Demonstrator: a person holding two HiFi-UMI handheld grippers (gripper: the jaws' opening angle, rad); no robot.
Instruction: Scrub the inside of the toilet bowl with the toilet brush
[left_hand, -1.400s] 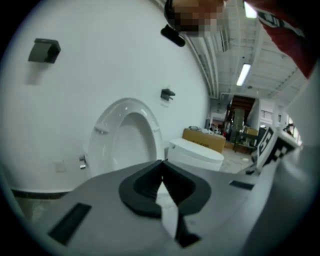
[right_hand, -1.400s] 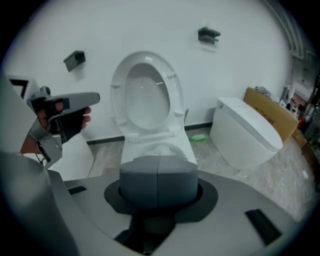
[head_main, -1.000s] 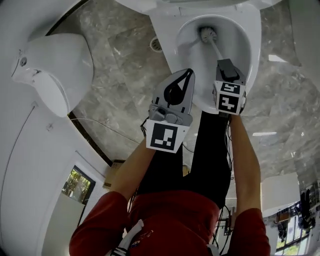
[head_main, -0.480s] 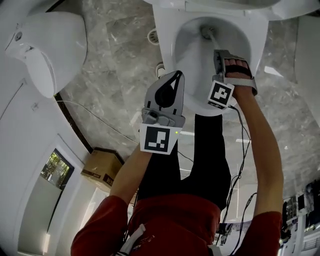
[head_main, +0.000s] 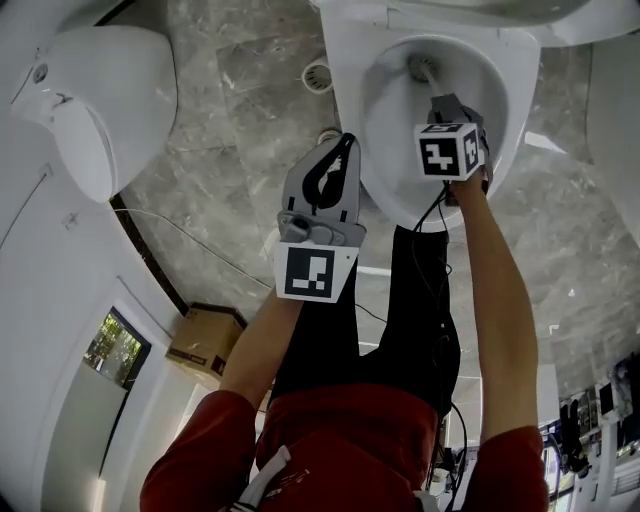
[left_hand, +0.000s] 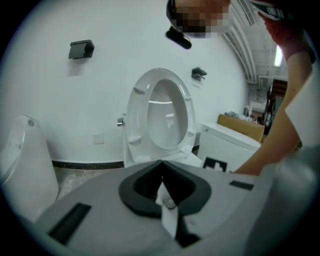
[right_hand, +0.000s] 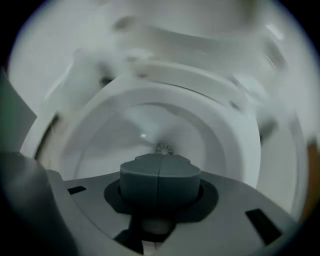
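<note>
The white toilet bowl (head_main: 510, 90) is at the top of the head view. Deep inside it sits the toilet brush head (head_main: 420, 68), with its white handle running back to my right gripper (head_main: 447, 103). That gripper hangs over the bowl, shut on the brush handle. In the right gripper view the closed jaws (right_hand: 160, 165) hide the handle, and the brush head (right_hand: 163, 148) shows just beyond them against the bowl wall (right_hand: 100, 140). My left gripper (head_main: 345, 145) hovers shut and empty by the bowl's left rim. Its view (left_hand: 161, 162) shows the raised seat and lid (left_hand: 162, 112).
A white urinal (head_main: 100, 100) hangs on the wall at the left. Beside the toilet's base is a round floor drain (head_main: 318, 75). A cardboard box (head_main: 205, 340) stands on the marble floor near the person's left leg. Another white fixture (left_hand: 230, 145) stands to the toilet's right.
My right gripper has swung and turned over the bowl, with the brush head staying near the bottom. The left gripper has drifted toward the bowl's left rim.
</note>
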